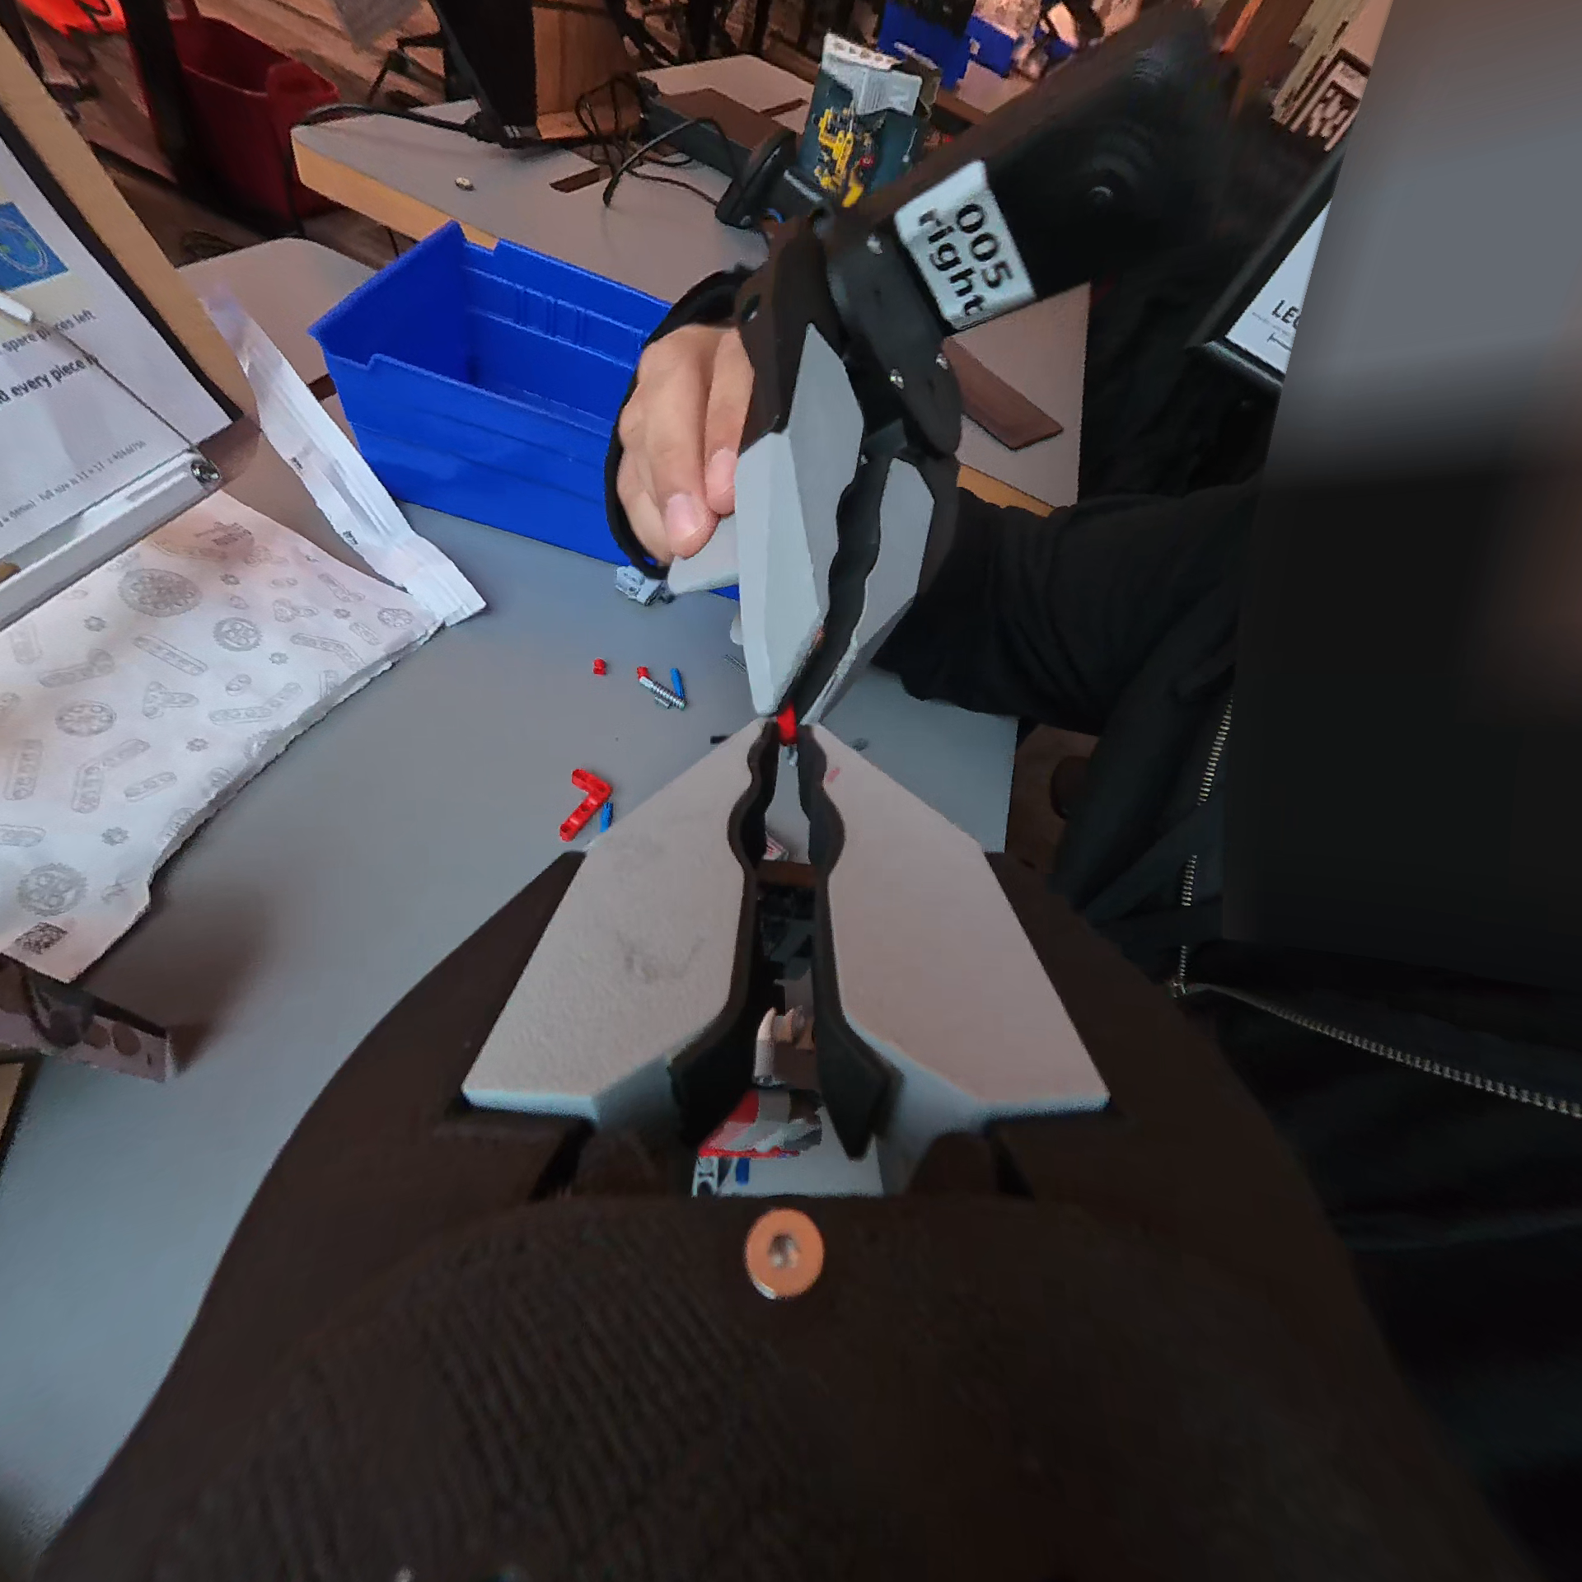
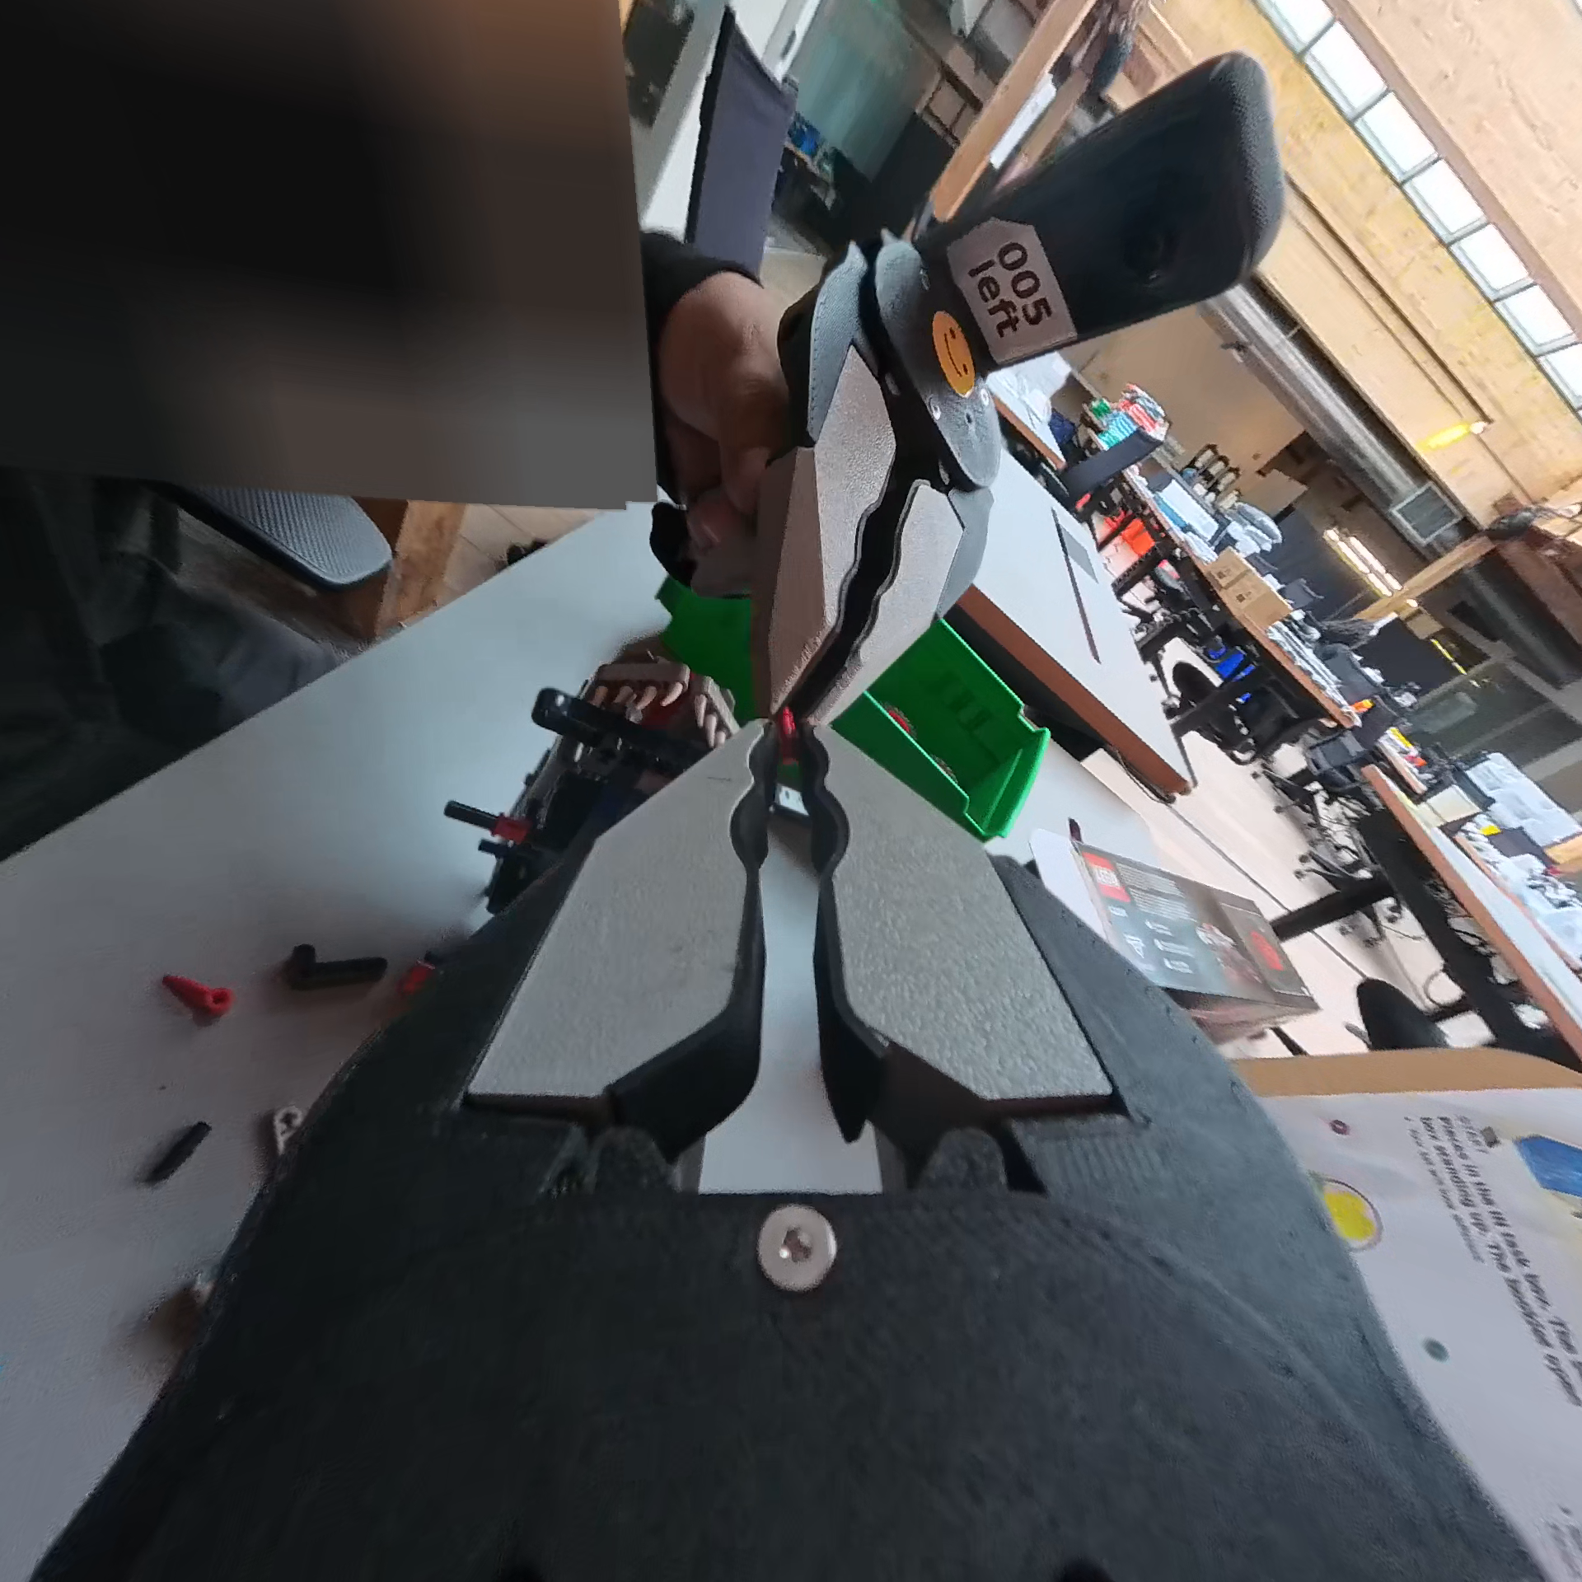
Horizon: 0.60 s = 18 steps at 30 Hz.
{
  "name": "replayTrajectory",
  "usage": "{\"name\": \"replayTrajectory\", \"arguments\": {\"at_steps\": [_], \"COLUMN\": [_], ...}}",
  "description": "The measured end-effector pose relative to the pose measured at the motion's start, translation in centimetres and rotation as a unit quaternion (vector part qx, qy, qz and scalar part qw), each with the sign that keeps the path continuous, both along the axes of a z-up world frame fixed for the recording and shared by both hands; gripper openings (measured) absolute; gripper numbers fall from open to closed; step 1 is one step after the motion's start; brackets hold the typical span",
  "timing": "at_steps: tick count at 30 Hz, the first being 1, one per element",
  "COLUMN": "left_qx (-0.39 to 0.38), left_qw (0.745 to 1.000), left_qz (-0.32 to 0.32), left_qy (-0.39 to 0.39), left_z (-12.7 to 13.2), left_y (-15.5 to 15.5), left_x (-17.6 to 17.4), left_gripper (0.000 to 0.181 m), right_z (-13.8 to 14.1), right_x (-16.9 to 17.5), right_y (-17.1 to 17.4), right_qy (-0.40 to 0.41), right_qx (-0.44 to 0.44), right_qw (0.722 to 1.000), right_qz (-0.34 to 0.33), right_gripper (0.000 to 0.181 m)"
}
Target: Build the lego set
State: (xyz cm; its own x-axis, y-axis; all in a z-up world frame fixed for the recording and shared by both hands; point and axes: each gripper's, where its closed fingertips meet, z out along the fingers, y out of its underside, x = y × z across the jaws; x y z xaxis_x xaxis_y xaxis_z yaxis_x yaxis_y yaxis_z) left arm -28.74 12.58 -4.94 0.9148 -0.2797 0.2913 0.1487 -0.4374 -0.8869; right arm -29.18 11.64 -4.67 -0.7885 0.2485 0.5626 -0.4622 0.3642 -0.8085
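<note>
Closest to my left camera, the left gripper meets the right gripper tip to tip above the tabletop, both sets of fingers narrowed onto one small red lego piece, which I judge is held in mid-air so it can be passed across or pressed together. Loose red and blue pieces lie below within reach, beside the blue bin and the torn paper bag; the right view shows the partly built black model and a green bin behind.

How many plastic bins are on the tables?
2 that I can see. A blue bin sits on the grey table behind the loose pieces in the left wrist view. A green bin sits behind both tools in the right wrist view. Others may be hidden.
</note>
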Motion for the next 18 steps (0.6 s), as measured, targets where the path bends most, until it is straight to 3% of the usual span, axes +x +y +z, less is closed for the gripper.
{"name": "replayTrajectory", "arguments": {"at_steps": [4,18], "left_qx": [0.016,0.006], "left_qw": [1.0,1.0], "left_qz": [-0.01,-0.012], "left_qy": [0.0,0.013], "left_z": [0.42,0.12], "left_y": [-0.08,-0.24], "left_x": [0.22,0.3], "left_gripper": [0.002,0.002], "right_z": [0.47,0.18], "right_x": [0.27,0.31], "right_y": [-0.09,-0.21], "right_qy": [-0.017,0.016], "right_qx": [-0.028,0.001], "right_qw": [0.999,1.0], "right_qz": [0.017,-0.001], "right_gripper": [0.0,0.0]}}
